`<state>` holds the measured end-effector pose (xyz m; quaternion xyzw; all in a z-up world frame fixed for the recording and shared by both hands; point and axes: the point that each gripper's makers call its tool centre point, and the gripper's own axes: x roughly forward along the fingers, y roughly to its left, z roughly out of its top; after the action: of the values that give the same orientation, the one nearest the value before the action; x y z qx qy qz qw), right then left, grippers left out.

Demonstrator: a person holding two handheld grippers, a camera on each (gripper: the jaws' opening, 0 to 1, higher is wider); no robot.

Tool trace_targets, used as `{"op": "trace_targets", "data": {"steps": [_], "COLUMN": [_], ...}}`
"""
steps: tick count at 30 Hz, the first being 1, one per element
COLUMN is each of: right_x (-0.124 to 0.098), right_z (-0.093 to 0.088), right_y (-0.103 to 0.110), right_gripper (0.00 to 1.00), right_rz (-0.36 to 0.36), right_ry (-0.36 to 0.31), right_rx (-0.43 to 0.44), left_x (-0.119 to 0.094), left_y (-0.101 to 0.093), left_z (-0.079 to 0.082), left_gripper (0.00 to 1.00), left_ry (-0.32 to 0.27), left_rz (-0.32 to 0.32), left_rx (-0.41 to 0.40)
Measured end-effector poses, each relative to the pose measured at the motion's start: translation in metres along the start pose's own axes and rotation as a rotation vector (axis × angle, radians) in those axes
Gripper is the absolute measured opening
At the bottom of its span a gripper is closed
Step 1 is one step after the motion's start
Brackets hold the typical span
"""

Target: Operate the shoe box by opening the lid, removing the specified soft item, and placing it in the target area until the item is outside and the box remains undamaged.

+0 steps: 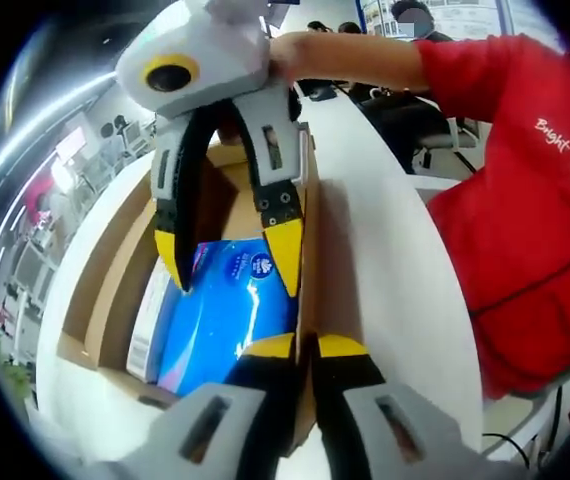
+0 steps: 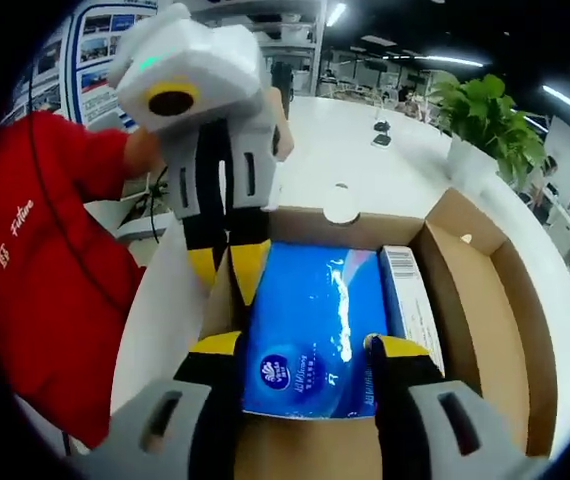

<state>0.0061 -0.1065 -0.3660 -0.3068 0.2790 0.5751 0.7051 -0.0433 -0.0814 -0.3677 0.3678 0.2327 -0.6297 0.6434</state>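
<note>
My right gripper has its jaws spread wide astride the near end of the glossy blue plastic tissue pack, yellow tips at either edge, not yet squeezing. The pack lies flat in the open brown cardboard shoe box, long axis running away from me, a white carton beside it. My left gripper, jaws nearly closed, pinches the box wall, steadying it on the white surface.

Tight inside the box, open above

My right gripper straddles the blue pack; the left gripper pinches the box wall beside it. A white carton crowds the pack's other side; the lid lies open.
</note>
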Motion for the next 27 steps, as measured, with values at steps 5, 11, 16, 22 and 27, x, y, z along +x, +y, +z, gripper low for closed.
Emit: {"op": "trace_targets", "data": {"steps": [5, 11, 16, 22, 27], "right_x": [0.004, 0.009, 0.013, 0.019, 0.022], "right_z": [0.002, -0.003, -0.002, -0.006, -0.007], "right_y": [-0.001, -0.005, -0.002, -0.003, 0.001], "right_gripper": [0.57, 0.62, 0.65, 0.66, 0.65], "right_rz": [0.000, -0.014, 0.006, 0.002, -0.019], "right_ry": [0.023, 0.079, 0.107, 0.166, 0.253], "right_rx": [-0.014, 0.011, 0.016, 0.020, 0.002], "left_x": [0.000, 0.001, 0.000, 0.000, 0.000], "left_y": [0.000, 0.000, -0.001, -0.001, -0.001], "left_z": [-0.001, -0.002, 0.000, 0.000, -0.002], "left_gripper": [0.05, 0.05, 0.05, 0.06, 0.06], "left_ry": [0.002, 0.001, 0.003, 0.005, 0.006], "left_rz": [-0.002, -0.001, -0.002, -0.003, -0.004], "left_rx": [-0.002, -0.002, -0.002, -0.002, -0.003]}}
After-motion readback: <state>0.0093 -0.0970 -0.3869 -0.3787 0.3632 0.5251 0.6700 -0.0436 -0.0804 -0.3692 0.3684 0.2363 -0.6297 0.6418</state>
